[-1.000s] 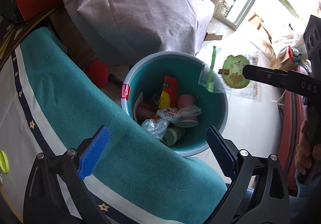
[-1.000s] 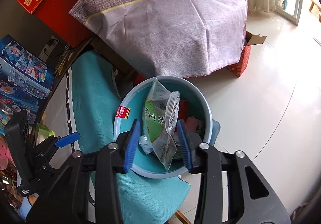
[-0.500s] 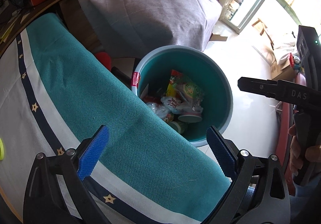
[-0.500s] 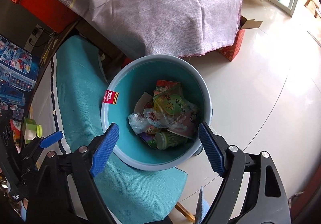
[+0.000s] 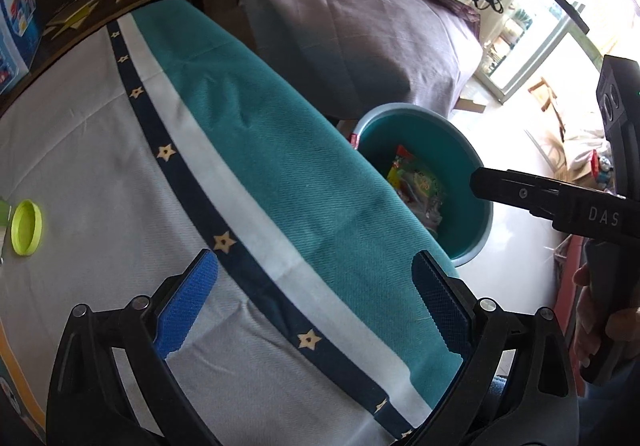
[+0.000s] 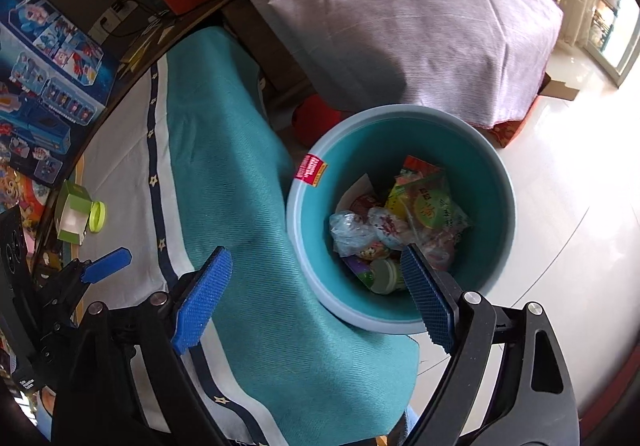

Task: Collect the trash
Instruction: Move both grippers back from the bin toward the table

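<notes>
So the green snack packet (image 6: 430,208) that was pinched in the right hand-held gripper (image 6: 316,298) a second ago now lies on the heap in the teal bin (image 6: 496,182), lower right of the right wrist view; that gripper's jaws stand wide apart with nothing between them, hanging over the bin's near rim. The left hand-held gripper (image 5: 314,304) has swung off the bin and back over the desk (image 5: 92,150); it's wide open and empty too. Next bits look like the lime-green lid (image 5: 26,221) at the left edge of the left view and the small green carton (image 6: 72,216) touching it. My tip: go for the lid with the left one; it's flat, so come in low and catch the rim without snagging the tablecloth (image 5: 288,174).
</notes>
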`<state>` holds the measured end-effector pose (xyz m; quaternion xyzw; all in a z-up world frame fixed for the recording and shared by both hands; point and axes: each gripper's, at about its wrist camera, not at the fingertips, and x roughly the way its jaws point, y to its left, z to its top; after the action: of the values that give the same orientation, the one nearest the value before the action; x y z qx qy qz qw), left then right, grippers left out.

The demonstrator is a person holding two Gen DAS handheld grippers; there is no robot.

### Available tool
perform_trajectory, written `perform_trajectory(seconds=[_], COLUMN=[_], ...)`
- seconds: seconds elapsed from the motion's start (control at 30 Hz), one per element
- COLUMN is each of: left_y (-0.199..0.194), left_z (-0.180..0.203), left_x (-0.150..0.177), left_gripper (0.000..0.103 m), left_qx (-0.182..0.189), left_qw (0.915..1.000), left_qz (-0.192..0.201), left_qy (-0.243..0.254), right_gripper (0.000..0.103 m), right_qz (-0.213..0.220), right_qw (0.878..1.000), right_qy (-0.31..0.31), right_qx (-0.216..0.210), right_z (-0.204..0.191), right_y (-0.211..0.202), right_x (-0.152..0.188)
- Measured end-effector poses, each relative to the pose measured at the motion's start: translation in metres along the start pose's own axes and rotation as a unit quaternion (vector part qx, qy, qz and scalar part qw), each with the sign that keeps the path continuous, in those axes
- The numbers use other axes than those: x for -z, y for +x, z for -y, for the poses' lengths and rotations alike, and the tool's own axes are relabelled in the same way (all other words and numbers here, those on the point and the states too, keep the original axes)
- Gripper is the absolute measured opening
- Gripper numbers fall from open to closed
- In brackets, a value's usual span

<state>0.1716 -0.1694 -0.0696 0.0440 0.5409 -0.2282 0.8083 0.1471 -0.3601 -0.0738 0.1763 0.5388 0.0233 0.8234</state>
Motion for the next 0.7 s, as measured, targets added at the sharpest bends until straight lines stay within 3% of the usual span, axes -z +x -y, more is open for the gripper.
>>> perform_trajectory(seconds=[0.37, 0.7], left_y=[-0.045, -0.083], left_z=[-0.098, -0.22], left_x=[0.046, 0.097], left_gripper=[0.098, 0.098], left_qx=[-0.029, -0.07], left_qw=[0.9949, 0.975], left_qz=[0.035, 0.068], left_qy=[-0.09, -0.2], right_gripper=[0.083, 0.083], right_qz=[-0.037, -0.057], right_qw=[0.993, 0.978], right_qy=[-0.109, -0.195], right_qx=[-0.023, -0.043], right_z=[-0.12, -0.24], right_y=[0.031, 0.067], right_x=[0.005, -0.003])
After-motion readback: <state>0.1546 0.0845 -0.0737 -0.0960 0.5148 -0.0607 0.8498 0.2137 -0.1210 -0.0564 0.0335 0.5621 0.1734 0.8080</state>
